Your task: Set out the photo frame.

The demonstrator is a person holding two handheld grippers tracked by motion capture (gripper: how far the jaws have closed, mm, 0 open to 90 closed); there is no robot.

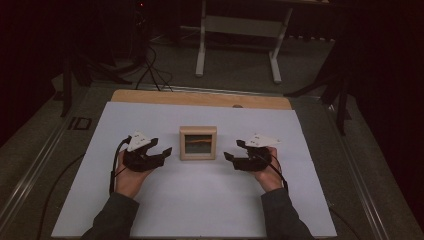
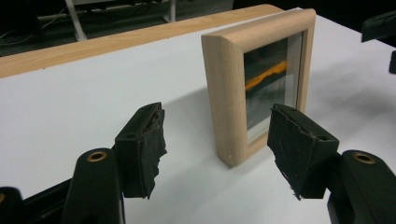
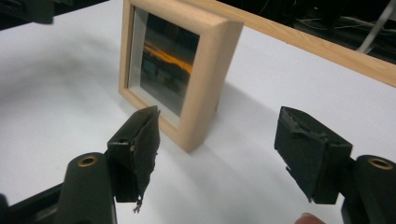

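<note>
Small wooden picture frame (image 1: 198, 142) standing upright near the middle of the white table sheet (image 1: 150, 210), glass face toward the person, a dark picture with an orange streak behind the glass. Probably left standing so that each side edge stays free for a grab.

Left gripper (image 1: 161, 150) just left of the frame, apart from it, jaws spread wide and holding nothing. In the left gripper view the frame's (image 2: 258, 79) near wooden edge sits between and beyond the two black pads (image 2: 144, 147), so looks lined up to close on that edge; no contact yet. Right gripper (image 1: 234, 150) just right of the frame, likewise apart, jaws wide open and empty. In the right gripper view the frame's (image 3: 180, 67) other edge stands ahead of the left pad (image 3: 137, 151), slightly off centre of the gap. Mirrored placement on either side suggests a two-sided approach, perhaps to steady or lift the frame without tipping it. A hand (image 1: 131, 180) behind each tool, resting low on the sheet, dark sleeves at the bottom of the high view.

Sheet matte, plain and bare around the frame, laid over a wooden board whose pale strip (image 1: 200, 98) shows beyond the frame. Farther off, dim carpeted floor, cables (image 1: 150, 70), and the white legs of a stand (image 1: 240, 30). Room dark overall.
</note>
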